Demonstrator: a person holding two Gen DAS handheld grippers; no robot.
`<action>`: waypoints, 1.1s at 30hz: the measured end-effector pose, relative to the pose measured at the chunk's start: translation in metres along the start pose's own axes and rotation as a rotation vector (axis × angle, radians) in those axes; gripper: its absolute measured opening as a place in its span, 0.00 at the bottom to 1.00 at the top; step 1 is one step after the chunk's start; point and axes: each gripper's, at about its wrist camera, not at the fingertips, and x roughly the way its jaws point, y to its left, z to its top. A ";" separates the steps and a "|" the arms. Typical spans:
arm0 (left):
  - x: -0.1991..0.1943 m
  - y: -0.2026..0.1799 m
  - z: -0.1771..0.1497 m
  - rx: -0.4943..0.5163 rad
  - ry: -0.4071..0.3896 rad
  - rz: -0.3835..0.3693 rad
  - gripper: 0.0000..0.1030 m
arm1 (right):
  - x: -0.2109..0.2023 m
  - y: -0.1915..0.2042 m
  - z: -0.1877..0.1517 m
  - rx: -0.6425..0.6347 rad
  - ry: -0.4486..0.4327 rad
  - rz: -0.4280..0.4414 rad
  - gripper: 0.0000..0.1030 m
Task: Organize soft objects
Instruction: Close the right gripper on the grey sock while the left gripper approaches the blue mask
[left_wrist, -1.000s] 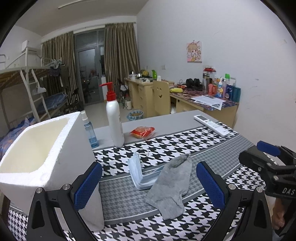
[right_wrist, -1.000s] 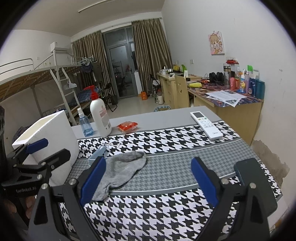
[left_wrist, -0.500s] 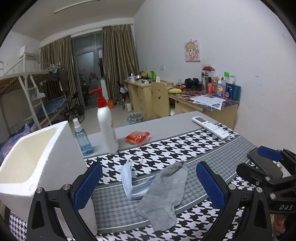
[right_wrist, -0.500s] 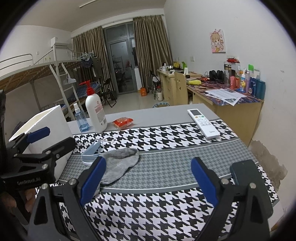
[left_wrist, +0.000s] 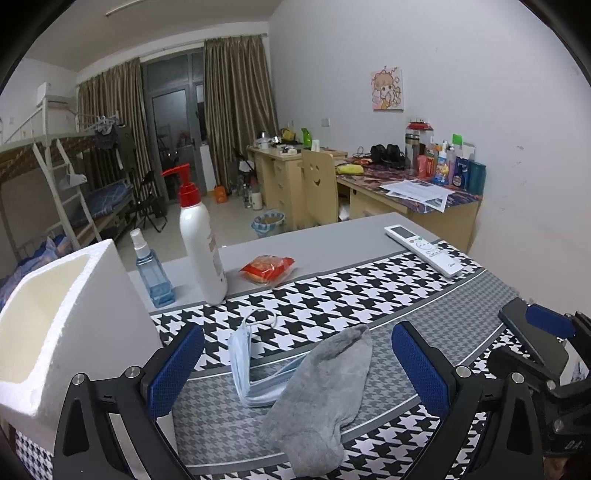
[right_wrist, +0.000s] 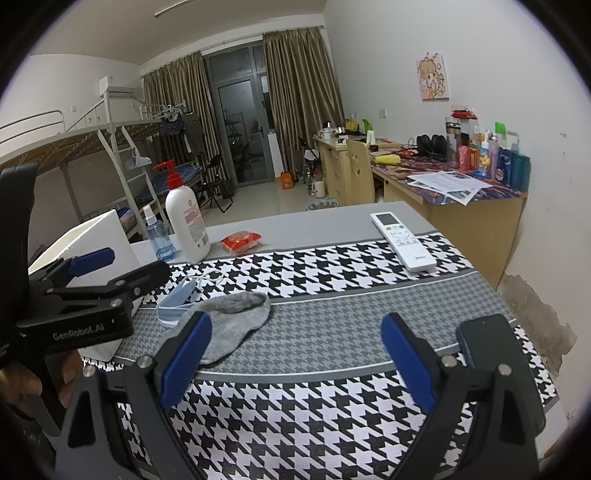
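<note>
Both fingers (left_wrist: 177, 369) spread wide above sock (left_wrist: 325, 391), mask (left_wrist: 245, 365) beside.

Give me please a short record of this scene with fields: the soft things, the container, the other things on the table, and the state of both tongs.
soft things: grey sock lying partly over a blue face mask, on the houndstooth cloth
container: white foam box, open top, at the table's left
other things: pump bottle, spray bottle, red snack packet, white remote, dark phone
left tongs: open, holding nothing, sock between the pads in view
right tongs: open, holding nothing
</note>
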 end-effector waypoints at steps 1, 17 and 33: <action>0.001 0.000 0.001 -0.002 0.000 -0.001 0.99 | 0.001 0.000 0.000 0.000 0.001 0.003 0.93; 0.034 0.023 -0.005 -0.052 0.054 0.045 0.98 | 0.021 0.015 0.000 -0.045 0.057 0.045 0.93; 0.052 0.040 -0.026 -0.067 0.123 0.063 0.86 | 0.050 0.041 -0.008 -0.098 0.156 0.111 0.93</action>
